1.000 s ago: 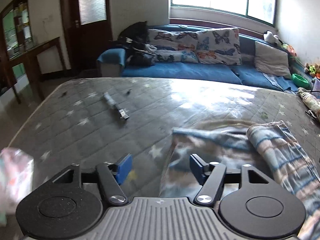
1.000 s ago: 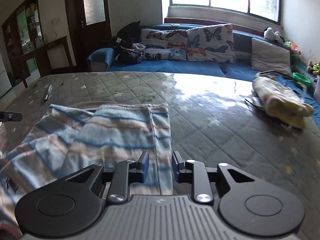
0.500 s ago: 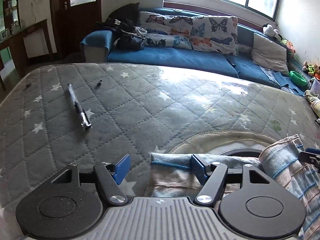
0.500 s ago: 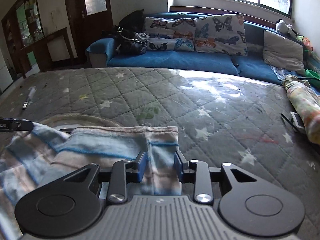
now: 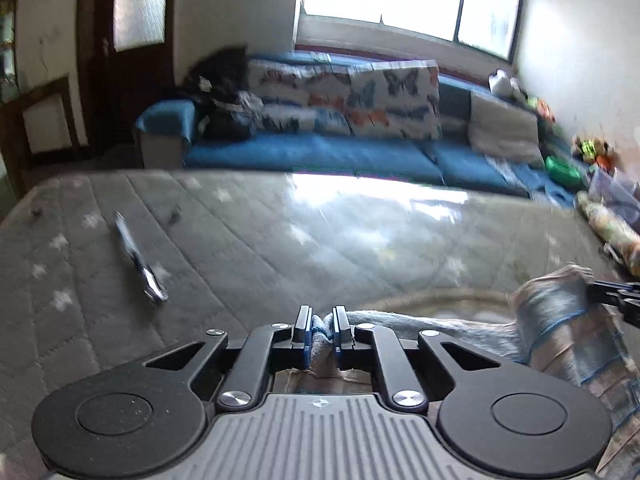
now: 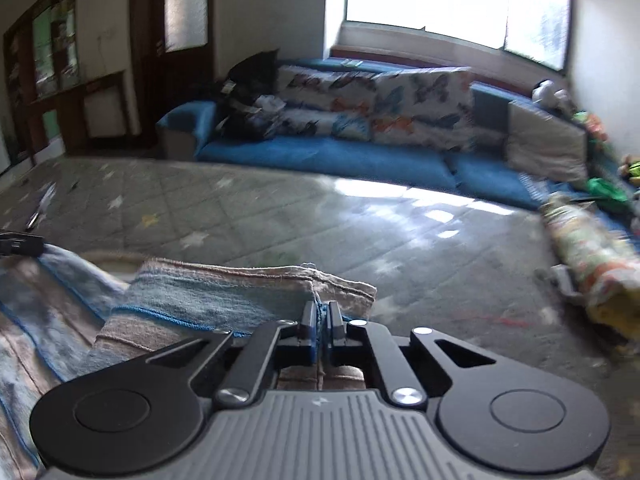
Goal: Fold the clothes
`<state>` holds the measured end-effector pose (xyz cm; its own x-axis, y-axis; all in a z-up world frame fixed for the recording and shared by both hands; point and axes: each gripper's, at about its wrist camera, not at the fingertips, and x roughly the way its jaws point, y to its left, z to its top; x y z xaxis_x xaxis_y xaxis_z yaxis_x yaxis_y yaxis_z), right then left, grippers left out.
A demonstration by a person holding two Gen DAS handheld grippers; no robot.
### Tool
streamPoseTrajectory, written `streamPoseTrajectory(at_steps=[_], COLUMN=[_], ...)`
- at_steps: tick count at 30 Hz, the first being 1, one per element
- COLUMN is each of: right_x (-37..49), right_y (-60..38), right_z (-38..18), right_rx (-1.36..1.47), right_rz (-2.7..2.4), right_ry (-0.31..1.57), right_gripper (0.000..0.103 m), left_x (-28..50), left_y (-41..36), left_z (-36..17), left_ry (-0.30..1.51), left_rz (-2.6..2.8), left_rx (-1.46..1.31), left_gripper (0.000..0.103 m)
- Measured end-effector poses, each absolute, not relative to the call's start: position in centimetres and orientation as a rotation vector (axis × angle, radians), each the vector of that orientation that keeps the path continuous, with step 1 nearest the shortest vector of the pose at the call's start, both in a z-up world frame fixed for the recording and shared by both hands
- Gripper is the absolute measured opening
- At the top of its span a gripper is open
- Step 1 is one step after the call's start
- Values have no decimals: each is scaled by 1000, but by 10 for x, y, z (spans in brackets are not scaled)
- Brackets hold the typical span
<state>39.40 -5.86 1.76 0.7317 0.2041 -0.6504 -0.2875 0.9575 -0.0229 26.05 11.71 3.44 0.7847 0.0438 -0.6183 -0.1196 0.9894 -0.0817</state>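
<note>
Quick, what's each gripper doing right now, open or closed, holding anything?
Left gripper: closed on the striped garment.
Right gripper: closed on the same garment's edge.

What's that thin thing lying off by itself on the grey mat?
Start at the grey star-quilted mat before the blue sofa. Toward its left side lies a pen, slim with a shiny tip, the only hard thing there; the striped cloth lies apart.

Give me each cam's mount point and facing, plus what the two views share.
Left wrist: sits on the left gripper, looks along its fingers over the mattress toward the blue sofa; jaws shut on the striped garment.
Right wrist: sits on the right gripper, same facing; jaws shut on the garment's edge.
Shared: garment, mattress, sofa, pen, window, and each view shows the other gripper's tip.
</note>
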Motion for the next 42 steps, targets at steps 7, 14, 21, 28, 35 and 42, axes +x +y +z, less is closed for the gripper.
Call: streamPoseTrajectory(at_steps=[7,14,21,28,35,42], right_x=[397,400,401,401,402,402], right_y=[-84,-110,-90,-83,-83,-82], right_z=[18,18,16,11,7,8], right_rx=[-95,-64,-92,-107,-111,-120], right_rz=[207,143,191,199,192,197], right_ry=[702,703,702,719,733,736], right_gripper=[5,15,25,25,26,30], left_x=[260,262,273,246,207,205], left_y=[139,155,156,130,80,72], left_z=[26,23,16,28,40,26], left_ry=[669,677,725,616,537,614], left_rz=[177,196,136,-34,-385,-389], left_rx=[-130,-209,-237,-183,52,105], left_gripper=[16,58,56,13,12,21])
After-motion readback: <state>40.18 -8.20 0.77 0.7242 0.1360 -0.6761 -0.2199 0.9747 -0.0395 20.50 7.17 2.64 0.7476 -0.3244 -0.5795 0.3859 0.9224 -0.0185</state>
